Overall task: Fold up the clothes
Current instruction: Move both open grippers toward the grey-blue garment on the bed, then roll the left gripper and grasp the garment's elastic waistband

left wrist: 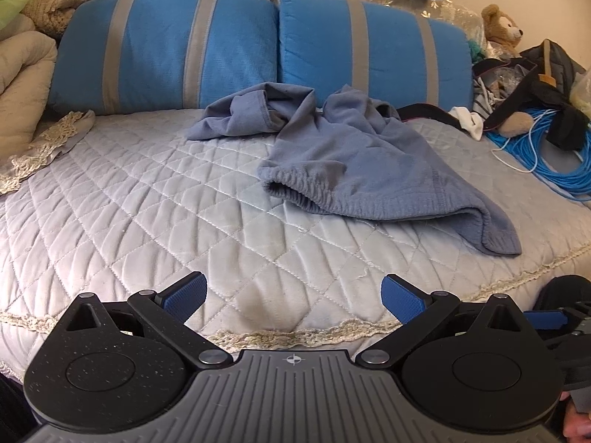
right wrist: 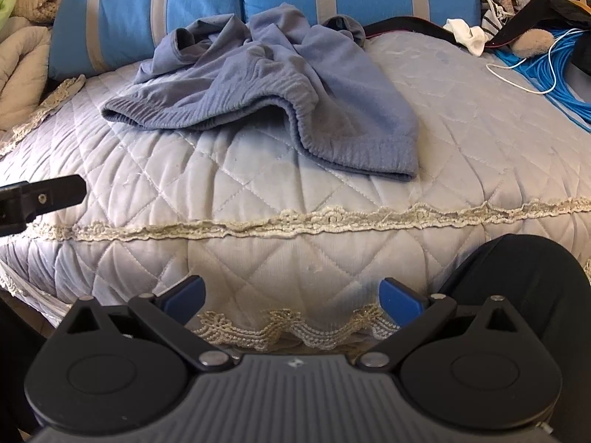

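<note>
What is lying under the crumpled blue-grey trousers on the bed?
The trousers lie directly on the quilted grey bedspread, whose diamond stitching shows all around them. Whether anything else is beneath them cannot be seen, because the heaped fabric covers that area.

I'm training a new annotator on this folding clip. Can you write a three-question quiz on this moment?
1. True or false: the left gripper is holding the blue-grey pants.
2. What lies nearest the grippers: A) a leg cuff B) the elastic waistband C) the white sock?
3. Fill in: the pants lie crumpled on a quilted ___.

Key: 1 false, both grippers, right included, are open and empty; 2 B; 3 bedspread.
</note>
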The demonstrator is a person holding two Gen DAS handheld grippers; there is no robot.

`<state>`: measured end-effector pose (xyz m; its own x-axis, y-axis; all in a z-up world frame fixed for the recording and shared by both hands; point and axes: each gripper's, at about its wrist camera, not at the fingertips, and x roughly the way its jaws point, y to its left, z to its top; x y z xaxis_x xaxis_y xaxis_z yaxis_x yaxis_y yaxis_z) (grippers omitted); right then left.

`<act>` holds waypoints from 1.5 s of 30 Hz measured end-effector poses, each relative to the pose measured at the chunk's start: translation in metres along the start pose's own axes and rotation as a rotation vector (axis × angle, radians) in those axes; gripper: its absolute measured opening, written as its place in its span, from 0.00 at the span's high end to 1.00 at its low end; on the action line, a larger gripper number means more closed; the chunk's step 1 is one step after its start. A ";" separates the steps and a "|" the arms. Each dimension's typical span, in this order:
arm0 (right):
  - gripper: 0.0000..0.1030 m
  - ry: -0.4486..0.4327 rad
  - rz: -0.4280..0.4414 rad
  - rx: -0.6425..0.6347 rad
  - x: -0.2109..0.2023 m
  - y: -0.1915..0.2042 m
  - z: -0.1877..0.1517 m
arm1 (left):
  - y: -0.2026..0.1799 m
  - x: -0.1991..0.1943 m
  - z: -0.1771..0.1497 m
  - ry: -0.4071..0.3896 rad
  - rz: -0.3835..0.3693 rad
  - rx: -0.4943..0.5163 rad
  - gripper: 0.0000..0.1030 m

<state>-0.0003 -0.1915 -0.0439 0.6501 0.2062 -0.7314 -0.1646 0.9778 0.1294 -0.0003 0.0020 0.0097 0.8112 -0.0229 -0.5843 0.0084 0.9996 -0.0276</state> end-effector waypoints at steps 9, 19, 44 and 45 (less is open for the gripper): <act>0.00 -0.029 0.009 -0.064 -0.004 0.010 -0.003 | 0.002 0.000 -0.003 0.023 -0.033 -0.002 0.00; 0.00 -0.054 -0.005 -0.113 -0.008 0.018 -0.005 | -0.006 -0.007 -0.001 -0.017 -0.091 0.044 0.00; 0.00 -0.050 0.097 -0.013 -0.012 0.000 -0.007 | -0.056 -0.010 0.028 -0.308 0.119 0.750 0.00; 0.00 -0.048 0.099 -0.008 -0.012 -0.001 -0.007 | -0.057 -0.003 0.026 -0.305 0.141 0.794 0.00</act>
<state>-0.0135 -0.1952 -0.0403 0.6653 0.3039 -0.6819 -0.2357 0.9522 0.1944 0.0114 -0.0546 0.0340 0.9561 -0.0055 -0.2931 0.2097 0.7114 0.6708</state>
